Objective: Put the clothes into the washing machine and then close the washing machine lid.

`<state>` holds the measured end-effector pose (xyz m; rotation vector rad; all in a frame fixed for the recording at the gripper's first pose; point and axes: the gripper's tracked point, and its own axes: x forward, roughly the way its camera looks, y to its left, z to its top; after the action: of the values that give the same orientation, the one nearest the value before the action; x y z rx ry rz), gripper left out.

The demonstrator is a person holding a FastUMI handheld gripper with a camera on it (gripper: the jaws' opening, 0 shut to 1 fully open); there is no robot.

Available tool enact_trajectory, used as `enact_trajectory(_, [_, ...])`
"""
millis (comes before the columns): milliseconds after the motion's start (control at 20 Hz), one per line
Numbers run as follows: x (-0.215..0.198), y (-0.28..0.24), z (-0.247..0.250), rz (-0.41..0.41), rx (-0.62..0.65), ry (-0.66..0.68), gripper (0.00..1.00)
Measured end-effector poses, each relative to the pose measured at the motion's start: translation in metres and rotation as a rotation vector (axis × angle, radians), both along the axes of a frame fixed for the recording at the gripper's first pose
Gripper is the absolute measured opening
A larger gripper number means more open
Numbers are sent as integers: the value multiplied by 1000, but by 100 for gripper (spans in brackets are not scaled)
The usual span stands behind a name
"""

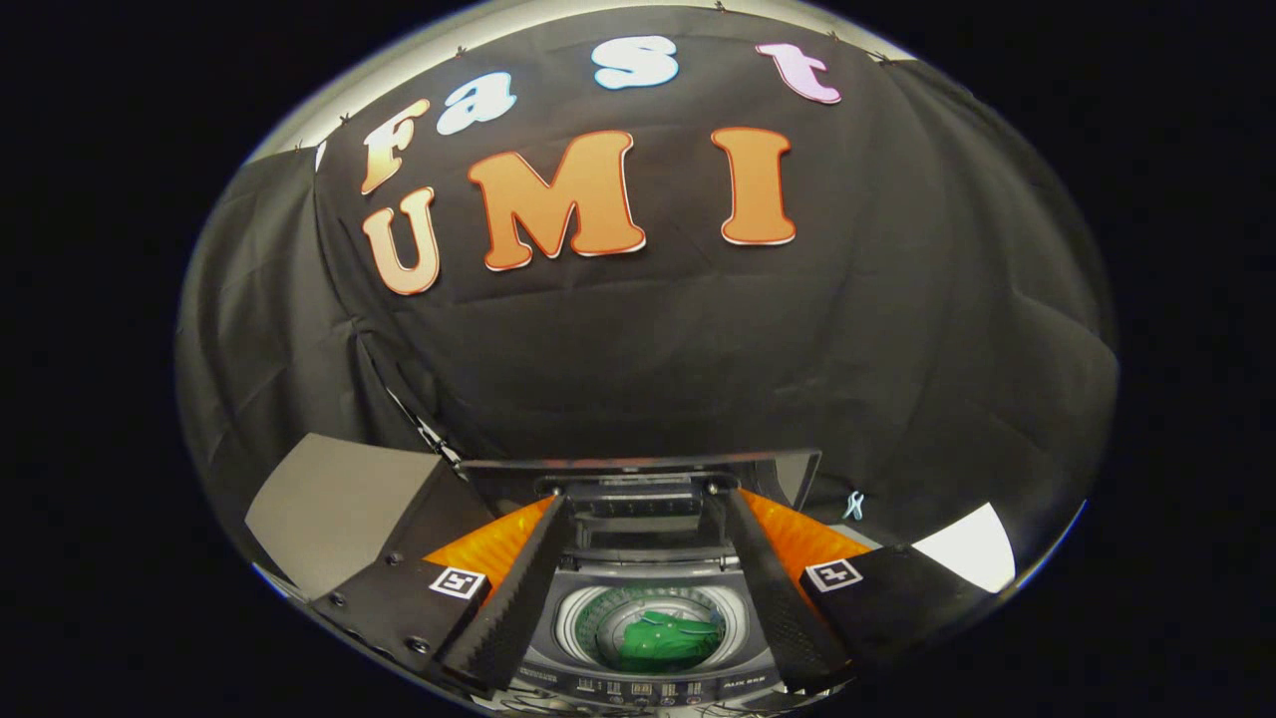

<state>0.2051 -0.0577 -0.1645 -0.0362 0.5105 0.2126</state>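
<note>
1. below, the gripper (638,519) hangs above a top-loading washing machine (638,688), its two ridged black fingers (518,588) spread wide with nothing between them.
2. green clothes (663,638) lie bunched inside the round drum (588,613), seen in the gap between the fingers.
3. the washing machine lid (638,474) stands raised at the far side of the opening, near the fingertips.
4. a control panel (648,688) runs along the machine's near edge.
5. a small pale clip (853,505) sits on the black cloth wall (897,349), far right of the lid.
</note>
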Motion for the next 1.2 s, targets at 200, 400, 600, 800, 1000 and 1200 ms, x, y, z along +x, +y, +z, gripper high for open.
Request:
enact_trajectory(200, [25,8,11,22,-25,-39,100])
enact_trajectory(400, [52,14,8,37,-45,-59,100])
enact_trajectory(600, [78,22,-4,45,-55,-51,100])
enact_trajectory(800, [102,25,-26,46,-71,-25,100])
enact_trajectory(1000, [121,27,-51,52,-90,2,100])
enact_trajectory(1200, [122,27,-79,59,-88,59,100])
